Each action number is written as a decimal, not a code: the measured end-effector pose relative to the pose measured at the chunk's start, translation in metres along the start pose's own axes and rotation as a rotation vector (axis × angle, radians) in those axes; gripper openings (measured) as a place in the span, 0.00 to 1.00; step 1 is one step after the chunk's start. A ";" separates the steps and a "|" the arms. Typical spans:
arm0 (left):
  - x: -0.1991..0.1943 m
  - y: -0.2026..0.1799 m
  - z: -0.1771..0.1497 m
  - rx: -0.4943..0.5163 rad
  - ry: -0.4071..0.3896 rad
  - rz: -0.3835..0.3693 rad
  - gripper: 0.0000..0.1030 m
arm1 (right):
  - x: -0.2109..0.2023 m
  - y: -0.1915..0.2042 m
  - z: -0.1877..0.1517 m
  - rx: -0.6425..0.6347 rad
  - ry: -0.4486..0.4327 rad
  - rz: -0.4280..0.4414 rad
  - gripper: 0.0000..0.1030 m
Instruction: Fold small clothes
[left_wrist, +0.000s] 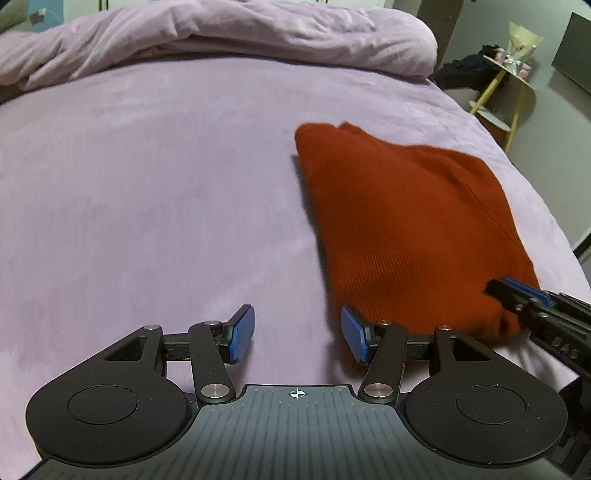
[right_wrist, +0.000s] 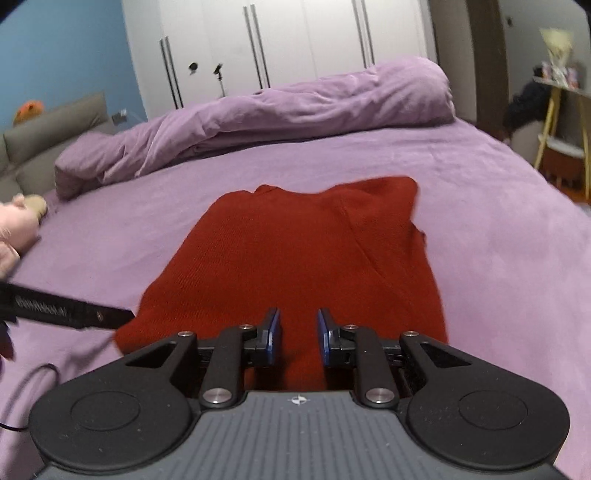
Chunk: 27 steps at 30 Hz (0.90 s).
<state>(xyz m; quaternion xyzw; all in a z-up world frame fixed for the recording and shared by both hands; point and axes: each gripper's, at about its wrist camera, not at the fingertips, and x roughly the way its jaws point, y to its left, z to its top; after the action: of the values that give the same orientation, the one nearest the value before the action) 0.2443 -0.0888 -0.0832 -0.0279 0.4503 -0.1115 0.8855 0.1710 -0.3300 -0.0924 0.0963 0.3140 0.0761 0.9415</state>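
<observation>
A rust-red knit garment (left_wrist: 399, 221) lies folded flat on the purple bed sheet (left_wrist: 147, 203). My left gripper (left_wrist: 297, 332) stands open over bare sheet just left of the garment's near corner, with nothing between its blue pads. My right gripper (left_wrist: 511, 291) is at the garment's near right corner, where the fabric bunches a little. In the right wrist view the right gripper (right_wrist: 300, 332) hovers over the garment (right_wrist: 295, 251), jaws a narrow gap apart with smooth red cloth showing between them and no pinch visible. A left gripper finger (right_wrist: 74, 314) reaches in at the garment's left edge.
A rumpled purple duvet (right_wrist: 277, 107) lies across the far side of the bed. White wardrobe doors (right_wrist: 295, 37) stand behind it. A yellow-legged side table (left_wrist: 509, 74) with dark clothes sits beyond the bed's right edge. A grey headboard (right_wrist: 44, 129) is at far left.
</observation>
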 end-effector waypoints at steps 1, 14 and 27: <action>-0.001 -0.001 -0.002 0.002 0.002 -0.002 0.55 | -0.006 -0.003 -0.003 0.016 -0.002 -0.002 0.19; 0.010 -0.040 0.019 0.079 -0.028 -0.025 0.56 | 0.021 0.011 0.000 -0.157 0.104 -0.052 0.19; 0.038 0.042 0.047 -0.234 0.046 -0.384 0.59 | 0.027 -0.112 0.049 0.408 0.111 0.198 0.70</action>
<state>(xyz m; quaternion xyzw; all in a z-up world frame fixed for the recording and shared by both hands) 0.3111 -0.0589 -0.0915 -0.2129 0.4666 -0.2258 0.8282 0.2313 -0.4397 -0.0951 0.3105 0.3632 0.1085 0.8717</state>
